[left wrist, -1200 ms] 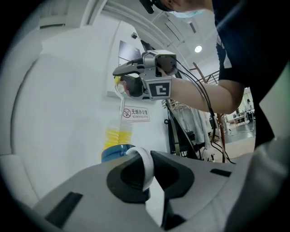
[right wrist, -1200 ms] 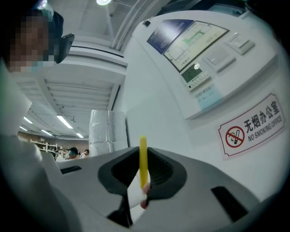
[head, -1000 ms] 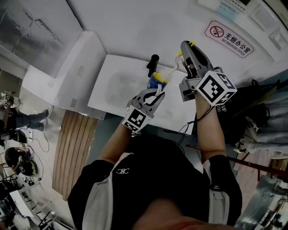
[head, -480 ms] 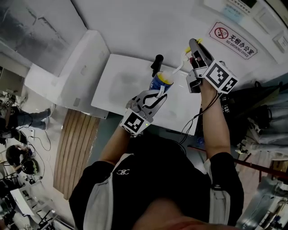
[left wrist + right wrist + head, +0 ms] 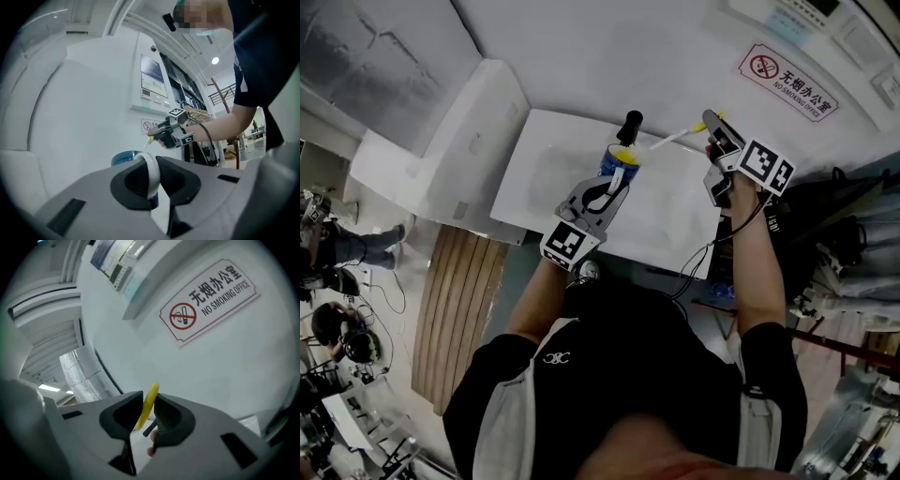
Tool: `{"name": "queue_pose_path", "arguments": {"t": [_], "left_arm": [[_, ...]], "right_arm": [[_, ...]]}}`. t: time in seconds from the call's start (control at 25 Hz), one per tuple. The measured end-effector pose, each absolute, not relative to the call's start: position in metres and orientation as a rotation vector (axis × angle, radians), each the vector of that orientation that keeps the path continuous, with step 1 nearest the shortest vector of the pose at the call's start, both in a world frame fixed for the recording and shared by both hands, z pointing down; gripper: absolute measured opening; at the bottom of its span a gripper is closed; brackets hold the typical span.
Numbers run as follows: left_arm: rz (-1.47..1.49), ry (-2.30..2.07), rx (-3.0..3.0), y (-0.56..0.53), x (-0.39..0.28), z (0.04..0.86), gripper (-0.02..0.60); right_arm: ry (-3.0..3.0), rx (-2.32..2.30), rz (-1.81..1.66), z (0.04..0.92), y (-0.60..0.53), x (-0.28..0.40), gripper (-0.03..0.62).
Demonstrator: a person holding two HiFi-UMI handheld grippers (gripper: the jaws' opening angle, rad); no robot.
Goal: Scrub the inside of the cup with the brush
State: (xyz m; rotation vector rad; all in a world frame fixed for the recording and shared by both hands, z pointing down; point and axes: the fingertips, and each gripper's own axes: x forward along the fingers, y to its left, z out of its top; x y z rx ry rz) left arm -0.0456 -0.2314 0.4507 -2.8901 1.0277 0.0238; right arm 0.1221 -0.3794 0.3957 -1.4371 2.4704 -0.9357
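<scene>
A blue cup (image 5: pixel 617 161) with a yellow inside hangs over the white table (image 5: pixel 534 187). My left gripper (image 5: pixel 612 185) is shut on its white handle (image 5: pixel 151 174), and the cup's blue rim (image 5: pixel 123 158) shows just past the jaws. My right gripper (image 5: pixel 713 123) is shut on the yellow end (image 5: pixel 148 405) of a brush. The brush's thin white shaft (image 5: pixel 667 142) slants left to the cup's mouth. How far the brush's end is inside I cannot tell. In the left gripper view the right gripper (image 5: pixel 154 136) shows beyond the cup.
A black cylinder (image 5: pixel 630 123) stands on the table just behind the cup. A no-smoking sign (image 5: pixel 787 80) hangs on the white wall. A white cabinet (image 5: pixel 441 141) adjoins the table's left side. Wooden slats (image 5: pixel 459 300) lie on the floor at the left.
The left gripper has carried the cup farther out over the table. The right gripper has come down and tilted, so the brush's shaft now reaches the cup's mouth.
</scene>
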Motion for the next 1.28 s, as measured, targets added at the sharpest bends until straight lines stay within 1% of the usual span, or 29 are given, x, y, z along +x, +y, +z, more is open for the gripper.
{"name": "queue_pose_path", "arguments": {"t": [0.28, 0.56, 0.76, 1.0, 1.28], "left_arm": [[-0.073, 1.091, -2.890, -0.248, -0.059, 0.471, 0.043], [-0.158, 1.026, -2.869, -0.249, -0.048, 0.474, 0.043], [-0.176, 0.920, -2.863, -0.239, -0.032, 0.468, 0.043], [-0.133, 0.702, -2.882, -0.208, 0.001, 0.452, 0.044], [-0.113, 0.636, -2.868, -0.200, 0.002, 0.433, 0.044]], "right_arm": [[2.596, -0.934, -1.122, 0.390, -0.327, 0.101, 0.051], [2.650, -0.772, -1.041, 0.356, -0.302, 0.081, 0.055], [2.615, -0.811, -0.880, 0.326, -0.316, 0.070, 0.051], [2.534, -0.984, -0.612, 0.304, -0.359, 0.080, 0.044], [2.304, -1.071, -0.703, 0.317, -0.389, 0.105, 0.049]]}}
